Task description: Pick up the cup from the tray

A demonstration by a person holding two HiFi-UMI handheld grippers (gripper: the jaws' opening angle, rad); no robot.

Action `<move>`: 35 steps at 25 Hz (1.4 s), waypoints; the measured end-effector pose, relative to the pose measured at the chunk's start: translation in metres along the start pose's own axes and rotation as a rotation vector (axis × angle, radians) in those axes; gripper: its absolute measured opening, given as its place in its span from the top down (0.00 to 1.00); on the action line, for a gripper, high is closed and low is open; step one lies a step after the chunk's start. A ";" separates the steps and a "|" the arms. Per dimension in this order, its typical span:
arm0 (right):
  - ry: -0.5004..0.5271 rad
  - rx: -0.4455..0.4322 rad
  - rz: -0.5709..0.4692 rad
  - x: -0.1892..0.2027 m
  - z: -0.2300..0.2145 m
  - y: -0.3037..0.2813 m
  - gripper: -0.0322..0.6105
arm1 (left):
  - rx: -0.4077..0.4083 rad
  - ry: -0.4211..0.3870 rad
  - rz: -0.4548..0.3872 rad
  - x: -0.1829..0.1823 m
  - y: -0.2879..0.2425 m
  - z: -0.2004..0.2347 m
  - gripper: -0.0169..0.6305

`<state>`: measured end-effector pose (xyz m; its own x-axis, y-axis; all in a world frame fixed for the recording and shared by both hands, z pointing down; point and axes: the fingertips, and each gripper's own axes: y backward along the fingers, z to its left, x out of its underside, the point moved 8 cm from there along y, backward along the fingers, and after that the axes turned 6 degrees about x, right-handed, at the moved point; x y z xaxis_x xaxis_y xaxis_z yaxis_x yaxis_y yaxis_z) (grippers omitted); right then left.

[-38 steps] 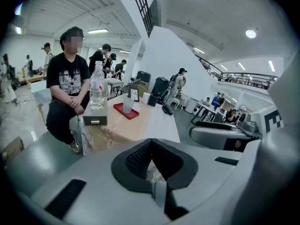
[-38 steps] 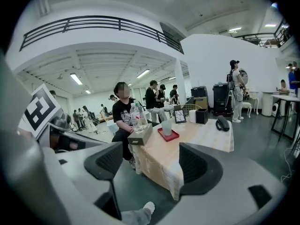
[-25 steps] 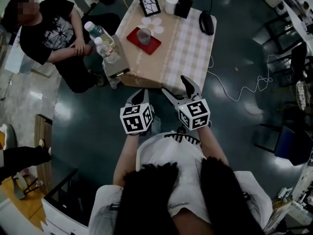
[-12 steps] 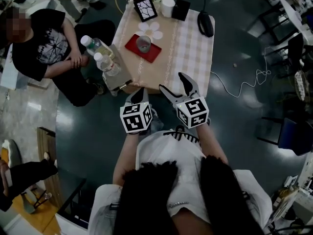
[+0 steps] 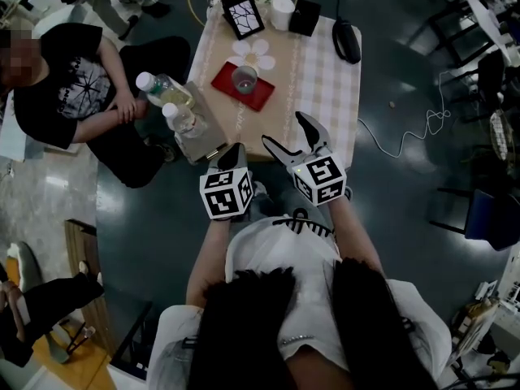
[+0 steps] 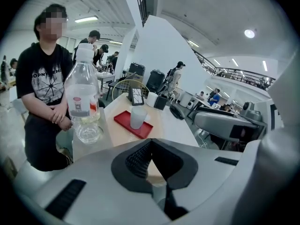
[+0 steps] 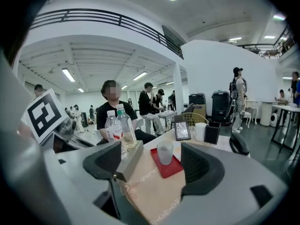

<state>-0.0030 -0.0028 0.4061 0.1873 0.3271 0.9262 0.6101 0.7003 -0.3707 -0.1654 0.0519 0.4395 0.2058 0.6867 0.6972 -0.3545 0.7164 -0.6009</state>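
Note:
A frosted cup stands upright on a red tray on the left half of the checked table. Both grippers hover at the near table edge, well short of the tray. My left gripper is shut and empty; in its own view the cup lies ahead beyond its closed tips. My right gripper is open; its jaws have just been opening a little wider, with nothing between them. In the right gripper view the cup and tray sit ahead, framed by the gripper.
Two water bottles stand on a grey box at the table's left edge, next to a seated person. At the far end are a picture frame, a white cup, a black box and a black object. A cable crosses the floor.
Both grippers have moved forward toward the table; the table and tray now sit nearer to them in the head view. Nothing has been taken hold of.

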 end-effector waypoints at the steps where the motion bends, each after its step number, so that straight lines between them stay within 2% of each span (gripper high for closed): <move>1: 0.007 0.008 -0.001 -0.002 -0.001 -0.005 0.36 | -0.001 -0.001 0.004 -0.002 -0.003 0.003 0.96; 5: 0.009 0.069 0.004 -0.009 -0.007 -0.024 0.34 | -0.010 0.005 0.005 -0.015 -0.011 0.013 0.96; 8: 0.022 0.068 0.021 -0.011 -0.006 -0.037 0.32 | -0.017 0.030 -0.001 -0.021 -0.014 0.019 0.96; 15: 0.033 0.031 0.038 -0.013 -0.018 -0.081 0.26 | -0.057 0.055 0.013 -0.031 -0.038 0.037 0.96; 20: 0.049 -0.003 0.057 -0.012 -0.024 -0.112 0.26 | -0.094 0.154 0.018 -0.037 -0.055 0.050 0.96; 27: 0.018 -0.053 0.136 0.011 -0.037 -0.164 0.26 | -0.133 0.188 0.071 -0.045 -0.079 0.062 0.96; 30: 0.045 -0.061 0.149 0.017 -0.044 -0.178 0.26 | -0.127 0.181 0.093 -0.047 -0.093 0.067 0.96; 35: 0.057 -0.121 0.189 0.028 -0.043 -0.205 0.26 | -0.185 0.205 0.103 -0.054 -0.110 0.076 0.96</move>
<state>-0.0894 -0.1643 0.5108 0.3480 0.4065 0.8448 0.6470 0.5480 -0.5302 -0.2064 -0.0733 0.4980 0.3637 0.7543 0.5465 -0.2145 0.6388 -0.7389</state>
